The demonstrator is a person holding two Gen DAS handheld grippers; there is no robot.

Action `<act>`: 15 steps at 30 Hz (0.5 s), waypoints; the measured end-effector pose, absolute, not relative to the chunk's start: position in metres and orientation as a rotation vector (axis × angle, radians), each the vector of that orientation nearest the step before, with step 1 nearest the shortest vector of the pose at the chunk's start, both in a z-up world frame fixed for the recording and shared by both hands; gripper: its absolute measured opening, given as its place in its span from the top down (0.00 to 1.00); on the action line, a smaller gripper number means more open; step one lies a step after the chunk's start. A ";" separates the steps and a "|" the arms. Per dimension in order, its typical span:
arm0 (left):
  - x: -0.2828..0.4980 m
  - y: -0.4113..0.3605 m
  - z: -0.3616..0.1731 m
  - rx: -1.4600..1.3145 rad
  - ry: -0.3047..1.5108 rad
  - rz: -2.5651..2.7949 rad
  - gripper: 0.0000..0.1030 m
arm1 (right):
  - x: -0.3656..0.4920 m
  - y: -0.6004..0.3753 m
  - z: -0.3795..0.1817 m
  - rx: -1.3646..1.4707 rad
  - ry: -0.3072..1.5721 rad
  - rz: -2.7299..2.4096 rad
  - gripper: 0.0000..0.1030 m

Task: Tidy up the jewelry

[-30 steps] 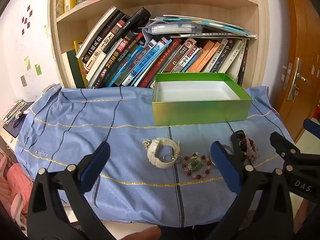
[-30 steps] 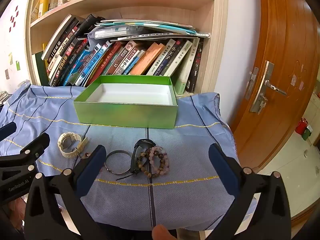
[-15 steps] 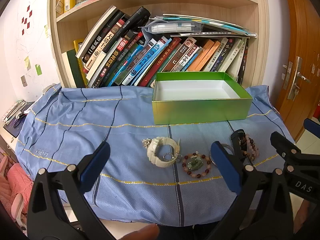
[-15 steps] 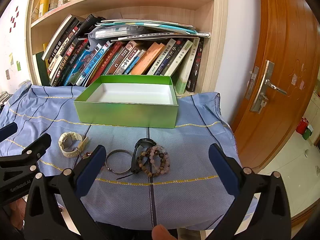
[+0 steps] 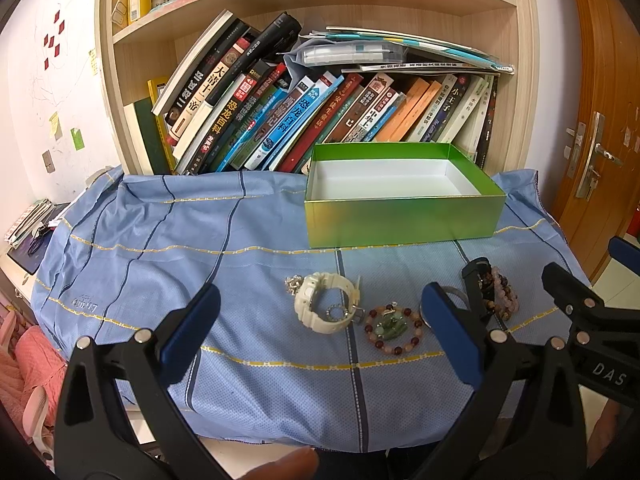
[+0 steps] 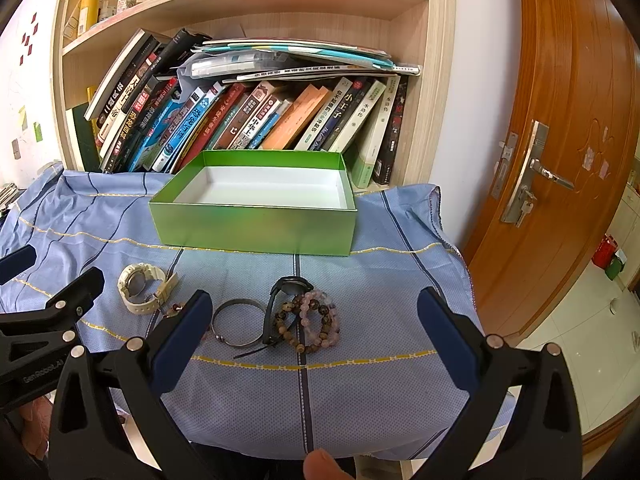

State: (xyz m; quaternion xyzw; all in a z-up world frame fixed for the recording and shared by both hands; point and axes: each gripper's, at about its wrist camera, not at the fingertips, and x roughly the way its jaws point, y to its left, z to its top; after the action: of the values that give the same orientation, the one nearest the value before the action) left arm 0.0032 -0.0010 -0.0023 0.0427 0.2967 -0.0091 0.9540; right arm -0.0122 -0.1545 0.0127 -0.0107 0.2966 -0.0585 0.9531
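Observation:
An empty green box (image 5: pixel 404 220) (image 6: pixel 256 228) with a white inside stands at the back of the blue cloth. In front of it lie a white watch (image 5: pixel 326 306) (image 6: pixel 140 288), a red bead bracelet with a green pendant (image 5: pixel 394 330), a silver bangle (image 6: pixel 238 322), a black band (image 6: pixel 284 296) and pink and brown bead bracelets (image 6: pixel 316 322) (image 5: pixel 500 294). My left gripper (image 5: pixel 320 320) hangs open near the watch. My right gripper (image 6: pixel 312 320) is open too, hovering in front of the bangle and bead bracelets. Neither holds anything.
A blue striped cloth (image 5: pixel 160 260) covers the table. Behind the box a wooden bookshelf (image 5: pixel 304 112) holds leaning books. A brown door (image 6: pixel 560 160) stands on the right. A fingertip (image 6: pixel 320 464) shows at the bottom edge.
Both grippers have drifted slightly nearer the jewelry. Nothing on the cloth has moved.

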 end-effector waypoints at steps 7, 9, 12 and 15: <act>0.001 0.000 -0.003 0.088 0.604 -0.017 0.04 | -0.012 -0.154 0.013 -0.022 0.602 -0.119 0.03; 0.001 0.000 -0.004 0.088 0.604 -0.017 0.04 | -0.012 -0.154 0.013 -0.021 0.602 -0.118 0.03; -0.001 0.001 -0.006 0.088 0.604 -0.017 0.04 | -0.012 -0.154 0.013 -0.022 0.602 -0.118 0.03; -0.001 0.001 -0.005 0.089 0.604 -0.018 0.04 | -0.012 -0.154 0.013 -0.021 0.601 -0.118 0.03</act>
State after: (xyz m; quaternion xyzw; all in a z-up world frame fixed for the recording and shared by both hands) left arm -0.0013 0.0010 -0.0054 0.0437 0.2975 -0.0090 0.9537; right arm -0.0121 -0.1544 0.0128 -0.0105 0.2960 -0.0582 0.9534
